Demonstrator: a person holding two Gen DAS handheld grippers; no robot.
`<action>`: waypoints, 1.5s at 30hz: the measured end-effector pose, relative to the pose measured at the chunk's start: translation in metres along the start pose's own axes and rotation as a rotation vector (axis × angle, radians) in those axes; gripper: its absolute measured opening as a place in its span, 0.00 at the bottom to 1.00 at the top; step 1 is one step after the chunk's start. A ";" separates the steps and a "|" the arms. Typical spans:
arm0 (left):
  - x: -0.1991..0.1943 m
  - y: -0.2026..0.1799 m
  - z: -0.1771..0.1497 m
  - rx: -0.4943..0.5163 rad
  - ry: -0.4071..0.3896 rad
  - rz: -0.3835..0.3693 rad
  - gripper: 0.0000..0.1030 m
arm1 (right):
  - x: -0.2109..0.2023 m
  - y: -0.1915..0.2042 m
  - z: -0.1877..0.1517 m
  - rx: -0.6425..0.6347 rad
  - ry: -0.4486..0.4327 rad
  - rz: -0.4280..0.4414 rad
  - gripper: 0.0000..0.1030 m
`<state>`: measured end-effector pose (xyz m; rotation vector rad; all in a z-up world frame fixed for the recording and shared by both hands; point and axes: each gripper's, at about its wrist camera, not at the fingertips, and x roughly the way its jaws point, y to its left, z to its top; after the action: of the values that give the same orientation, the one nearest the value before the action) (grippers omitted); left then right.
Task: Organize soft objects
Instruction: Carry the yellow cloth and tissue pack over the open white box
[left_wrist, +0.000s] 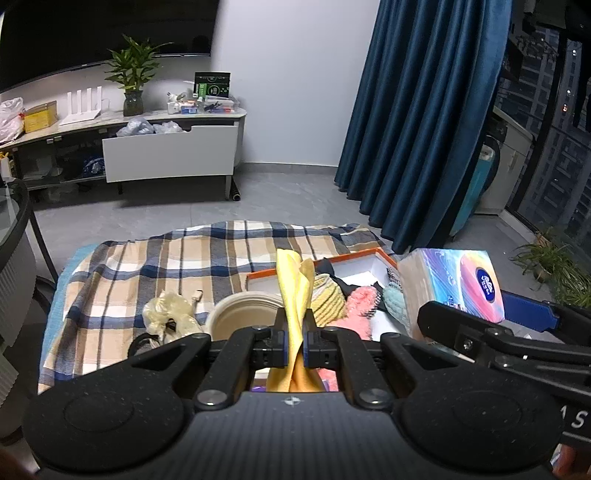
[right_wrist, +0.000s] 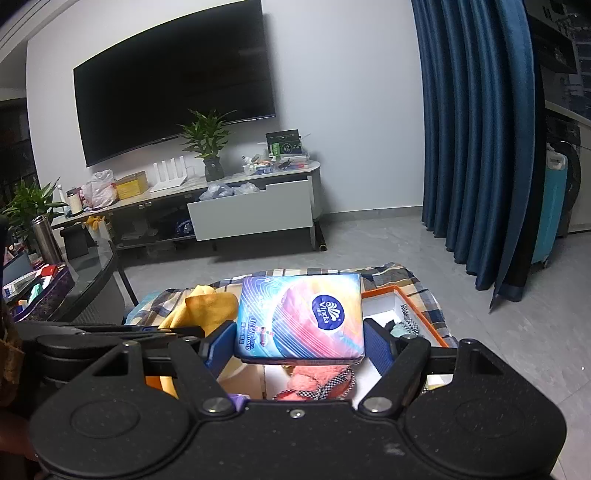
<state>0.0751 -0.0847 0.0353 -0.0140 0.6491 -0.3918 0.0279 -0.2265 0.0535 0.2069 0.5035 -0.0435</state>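
My left gripper (left_wrist: 294, 332) is shut on a yellow cloth (left_wrist: 293, 288) and holds it upright above the plaid-covered table (left_wrist: 147, 266). The cloth also shows in the right wrist view (right_wrist: 207, 306), left of the pack. My right gripper (right_wrist: 300, 341) is shut on a colourful Vinda tissue pack (right_wrist: 303, 317), held above an orange-rimmed white box (right_wrist: 402, 295). The pack shows in the left wrist view (left_wrist: 454, 284) at the right, over the box (left_wrist: 354, 269). The box holds a pink fuzzy item (left_wrist: 360, 302), a yellow-green knitted item (left_wrist: 327, 295), a teal knitted item (left_wrist: 395, 299) and dark cloth.
A stack of beige paper plates (left_wrist: 240, 314) and a crumpled cream plastic glove (left_wrist: 166, 310) lie on the plaid cloth left of the box. A glass table (right_wrist: 85, 273) with clutter stands at the left. A TV cabinet (left_wrist: 166, 151) and blue curtain (left_wrist: 417, 122) stand beyond.
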 end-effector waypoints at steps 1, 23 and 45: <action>0.001 -0.001 0.000 0.003 0.002 -0.003 0.09 | 0.000 -0.002 0.000 0.002 -0.001 -0.004 0.85; 0.019 -0.041 0.000 0.068 0.040 -0.095 0.09 | -0.010 -0.059 -0.007 0.094 -0.003 -0.122 0.85; 0.064 -0.058 0.013 0.058 0.135 -0.135 0.09 | 0.008 -0.090 -0.017 0.152 0.037 -0.142 0.85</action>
<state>0.1088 -0.1628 0.0159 0.0246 0.7720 -0.5451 0.0185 -0.3112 0.0177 0.3209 0.5513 -0.2174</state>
